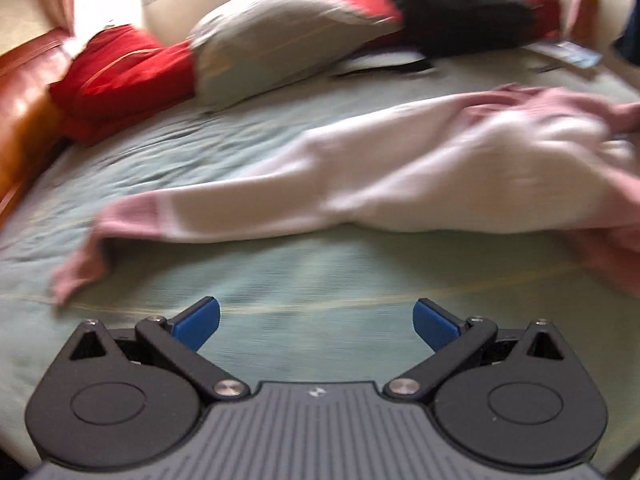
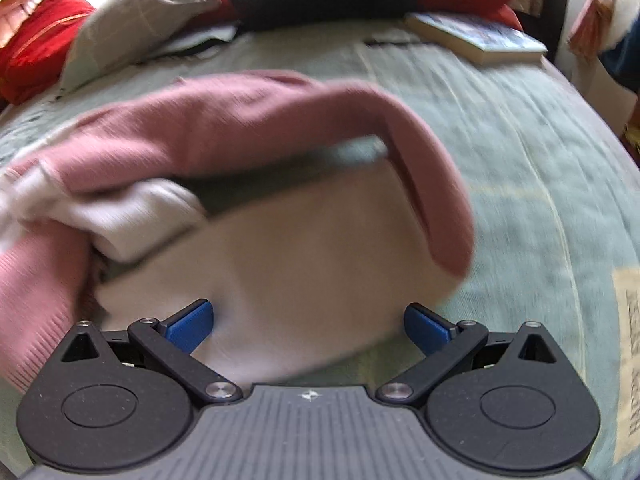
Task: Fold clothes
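pink-and-white garment (image 1: 400,168) loose on bedspread (image 1: 200,160)

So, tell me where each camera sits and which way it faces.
Left wrist: on the open left hand-held gripper, facing across the green bedspread toward the pink-and-white sweater.
Right wrist: on the open right hand-held gripper, close over that sweater.
Shared: sweater, bedspread, grey pillow, red cushion.

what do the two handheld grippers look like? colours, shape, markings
Both look identical. The left gripper and right gripper each have blue fingertip pads on black linkage arms with silver pivot screws, two rounded black housings with a circular inset, and a grey ribbed centre plate bearing a small white logo. No cables or sleeves visible.
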Motion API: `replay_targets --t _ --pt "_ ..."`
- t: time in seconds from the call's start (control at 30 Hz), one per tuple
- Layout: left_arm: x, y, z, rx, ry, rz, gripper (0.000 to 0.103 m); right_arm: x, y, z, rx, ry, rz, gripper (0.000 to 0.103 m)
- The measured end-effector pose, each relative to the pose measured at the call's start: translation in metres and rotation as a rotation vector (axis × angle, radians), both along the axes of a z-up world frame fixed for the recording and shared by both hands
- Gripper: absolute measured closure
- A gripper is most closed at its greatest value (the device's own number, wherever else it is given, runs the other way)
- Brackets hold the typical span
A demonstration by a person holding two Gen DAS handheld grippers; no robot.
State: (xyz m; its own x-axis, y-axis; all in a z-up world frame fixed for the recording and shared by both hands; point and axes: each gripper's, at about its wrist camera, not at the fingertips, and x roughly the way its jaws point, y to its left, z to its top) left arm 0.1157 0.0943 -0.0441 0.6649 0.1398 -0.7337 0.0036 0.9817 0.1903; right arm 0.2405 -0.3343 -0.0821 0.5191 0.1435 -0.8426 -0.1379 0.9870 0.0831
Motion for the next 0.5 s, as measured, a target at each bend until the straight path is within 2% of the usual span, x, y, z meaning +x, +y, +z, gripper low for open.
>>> replay_targets --t 0.23,0.37,0.5 --pt "-0.02 -0.058 -0.008 -0.045 -0.039 -0.051 0.001 -0.018 -0.011 -0.014 0.051 -0.092 0.027 0.0" --pt "-0.029 -0.074 -0.006 -0.06 -0.057 -0.039 0.001 -0.024 -0.021 -0.005 0.09 -0.106 0.002 0.0" --pt "-0.04 -0.093 0.0 -0.046 -0.072 -0.063 0.001 -0.023 -0.035 0.011 0.164 -0.167 -0.002 0.0"
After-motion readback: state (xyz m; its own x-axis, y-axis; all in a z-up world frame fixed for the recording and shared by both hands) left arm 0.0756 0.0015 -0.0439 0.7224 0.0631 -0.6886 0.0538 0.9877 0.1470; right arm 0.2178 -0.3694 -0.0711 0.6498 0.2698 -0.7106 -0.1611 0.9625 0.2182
